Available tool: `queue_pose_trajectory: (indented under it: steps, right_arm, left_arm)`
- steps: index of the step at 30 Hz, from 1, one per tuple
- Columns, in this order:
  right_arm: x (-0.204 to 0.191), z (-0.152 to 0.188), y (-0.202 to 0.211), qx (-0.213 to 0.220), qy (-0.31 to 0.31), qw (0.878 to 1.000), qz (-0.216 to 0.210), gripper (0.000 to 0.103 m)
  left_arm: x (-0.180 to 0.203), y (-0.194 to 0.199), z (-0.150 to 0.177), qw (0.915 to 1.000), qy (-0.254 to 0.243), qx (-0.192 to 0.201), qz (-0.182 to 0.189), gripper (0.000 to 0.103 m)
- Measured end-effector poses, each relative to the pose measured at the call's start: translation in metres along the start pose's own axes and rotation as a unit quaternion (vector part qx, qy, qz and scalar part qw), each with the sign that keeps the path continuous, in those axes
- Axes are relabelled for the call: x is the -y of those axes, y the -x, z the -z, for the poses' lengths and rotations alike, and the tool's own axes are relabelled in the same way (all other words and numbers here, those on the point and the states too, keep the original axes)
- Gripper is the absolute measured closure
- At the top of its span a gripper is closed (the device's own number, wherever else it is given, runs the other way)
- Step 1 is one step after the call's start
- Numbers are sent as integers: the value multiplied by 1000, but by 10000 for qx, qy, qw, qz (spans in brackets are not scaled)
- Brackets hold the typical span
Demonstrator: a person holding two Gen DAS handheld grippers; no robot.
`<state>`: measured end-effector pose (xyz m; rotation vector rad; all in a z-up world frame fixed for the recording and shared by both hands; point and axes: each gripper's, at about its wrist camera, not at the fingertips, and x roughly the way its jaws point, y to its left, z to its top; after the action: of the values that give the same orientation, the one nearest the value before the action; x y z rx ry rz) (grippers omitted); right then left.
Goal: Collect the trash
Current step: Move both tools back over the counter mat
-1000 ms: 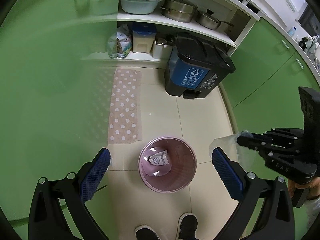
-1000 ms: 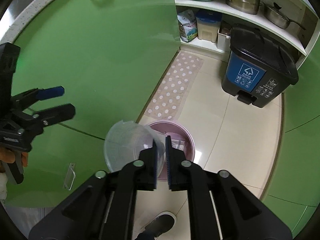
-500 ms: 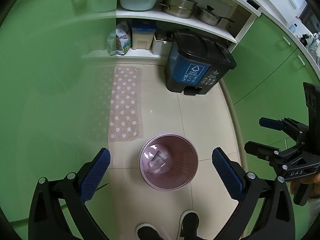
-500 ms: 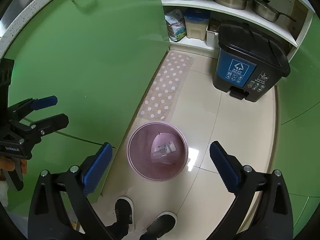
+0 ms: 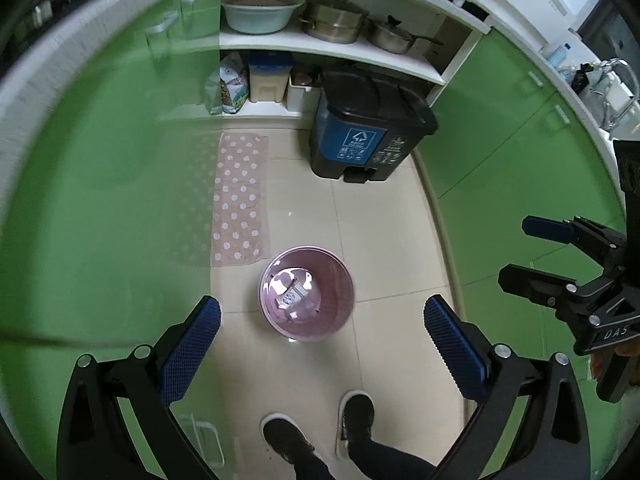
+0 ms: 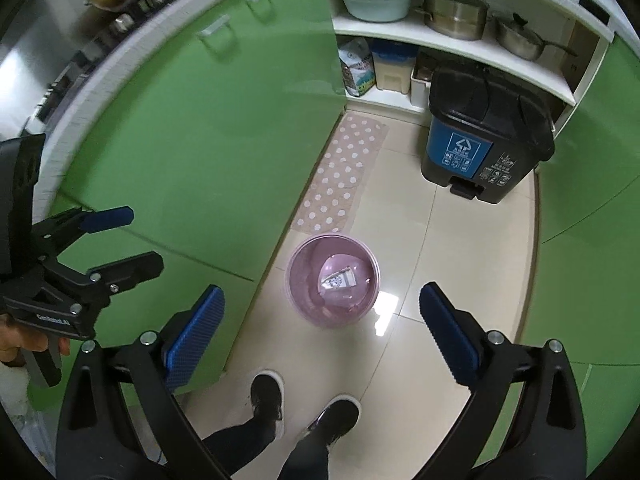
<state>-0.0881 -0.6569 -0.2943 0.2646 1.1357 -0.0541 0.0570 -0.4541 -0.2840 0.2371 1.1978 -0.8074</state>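
Observation:
A pink waste bin (image 5: 338, 322) stands on the tiled floor, and a clear plastic cup with a printed label (image 5: 294, 298) lies inside it. My left gripper (image 5: 320, 316) hangs high above the bin, open, nothing between its blue pads. To its right, beside a green cabinet door, my right gripper (image 5: 530, 254) is also open and empty. In the right wrist view the bin (image 6: 310, 312) and the cup (image 6: 340, 280) lie below my open right gripper (image 6: 322, 300). My left gripper (image 6: 134, 240) shows at the left edge with a hand on its handle.
A black and blue pedal bin (image 5: 360, 136) stands at the back by open shelves holding pots and a basin. A pink dotted mat (image 5: 240, 196) lies along the left cabinets. Green cabinet doors line both sides. The person's dark shoes (image 5: 288, 436) stand just behind the pink bin.
My right gripper opened and let go of the clear cup, which now lies in the pink bin. Both grippers have risen, so the bin looks smaller and farther below.

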Motion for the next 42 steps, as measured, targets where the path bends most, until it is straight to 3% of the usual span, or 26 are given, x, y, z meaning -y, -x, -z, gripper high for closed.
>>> queue_pose_trajectory:
  steps: [5, 11, 18, 24, 30, 42]
  right_arm:
    - [-28, -5, 78, 94, 164, 9998, -8, 6]
    - [-81, -23, 168, 316, 586, 9975, -230, 5]
    - [-175, -46, 233, 698, 1532, 9829, -745, 4]
    - [-257, -57, 244, 811, 2103, 9676, -1134, 4]
    - [-336, -53, 239, 763, 2558, 9527, -1454, 4]
    - [-438, -46, 211, 512, 3265, 9289, -1673, 4]
  left_arm:
    - [16, 81, 5, 9999, 35, 131, -56, 5]
    - [19, 187, 18, 9973, 335, 571, -329, 5]
    - [-16, 290, 55, 9840, 936, 1144, -990, 5]
    - [-76, 363, 107, 9634, 1527, 1373, -1726, 5]
    - [-129, 417, 151, 9433, 2018, 1462, -2192, 5]
    - [-199, 436, 195, 9197, 2756, 1431, -2403, 5]
